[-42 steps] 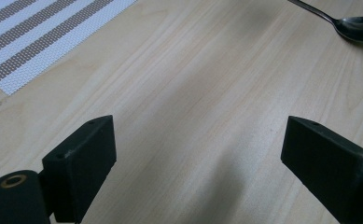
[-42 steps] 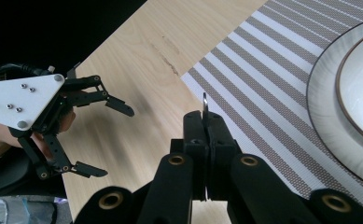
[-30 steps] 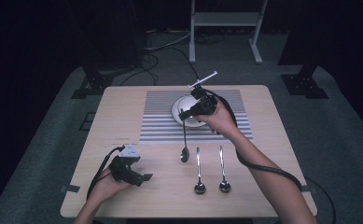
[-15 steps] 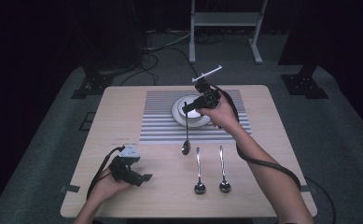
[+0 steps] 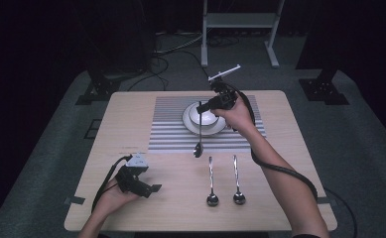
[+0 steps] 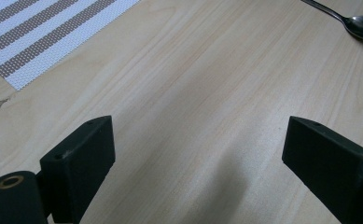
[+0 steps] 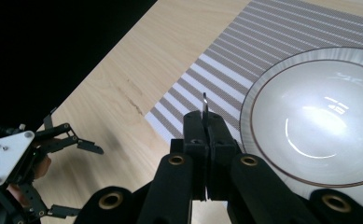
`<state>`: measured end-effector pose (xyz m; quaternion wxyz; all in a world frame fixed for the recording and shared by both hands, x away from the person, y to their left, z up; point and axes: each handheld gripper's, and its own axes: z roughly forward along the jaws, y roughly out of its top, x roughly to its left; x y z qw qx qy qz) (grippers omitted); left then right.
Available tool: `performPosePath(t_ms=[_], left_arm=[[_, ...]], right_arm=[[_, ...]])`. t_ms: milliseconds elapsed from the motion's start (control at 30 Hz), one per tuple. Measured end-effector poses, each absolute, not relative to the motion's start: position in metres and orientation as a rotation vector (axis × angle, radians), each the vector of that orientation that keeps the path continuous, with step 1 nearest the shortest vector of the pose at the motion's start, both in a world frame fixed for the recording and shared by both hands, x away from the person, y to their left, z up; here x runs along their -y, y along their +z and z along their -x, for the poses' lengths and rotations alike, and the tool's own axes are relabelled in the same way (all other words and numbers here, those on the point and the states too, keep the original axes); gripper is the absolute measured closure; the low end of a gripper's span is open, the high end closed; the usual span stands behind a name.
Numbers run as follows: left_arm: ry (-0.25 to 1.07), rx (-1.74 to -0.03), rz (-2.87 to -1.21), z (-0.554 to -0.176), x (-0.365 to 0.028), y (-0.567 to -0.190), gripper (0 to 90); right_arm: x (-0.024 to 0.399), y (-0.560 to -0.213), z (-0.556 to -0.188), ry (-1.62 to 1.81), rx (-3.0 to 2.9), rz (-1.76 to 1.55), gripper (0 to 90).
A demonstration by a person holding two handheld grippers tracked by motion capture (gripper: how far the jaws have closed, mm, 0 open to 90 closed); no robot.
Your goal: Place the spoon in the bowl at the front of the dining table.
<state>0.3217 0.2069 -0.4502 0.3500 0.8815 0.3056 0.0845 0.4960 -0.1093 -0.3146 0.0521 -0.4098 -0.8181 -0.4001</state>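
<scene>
Spoon (image 5: 199,130) hangs bowl-down from right tongs (image 5: 203,106), clamped at handle tip, beside white bowl (image 5: 204,117) over striped mat (image 5: 170,130); likely light, stiff, slippery metal, prone to swing, best gripped mid-handle; left tongs (image 6: 195,154) gape empty over worktop (image 6: 179,84).

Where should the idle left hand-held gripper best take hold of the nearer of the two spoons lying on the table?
Probably mid-handle on the left spoon, from above, jaws straddling the thin handle. It lies flat, bowl toward the person, parallel to the other spoon, leaving little room between.
</scene>
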Motion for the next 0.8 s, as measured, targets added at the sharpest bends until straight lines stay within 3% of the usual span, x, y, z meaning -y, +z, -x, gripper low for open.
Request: performPosePath(t_ms=[800], left_arm=[[0.22, -0.786, -2.278, -0.322, -0.207, -0.451, 8.3]], right_arm=[[0.12, -0.301, -0.522, -1.278, 2.453, 1.374, 88.4]])
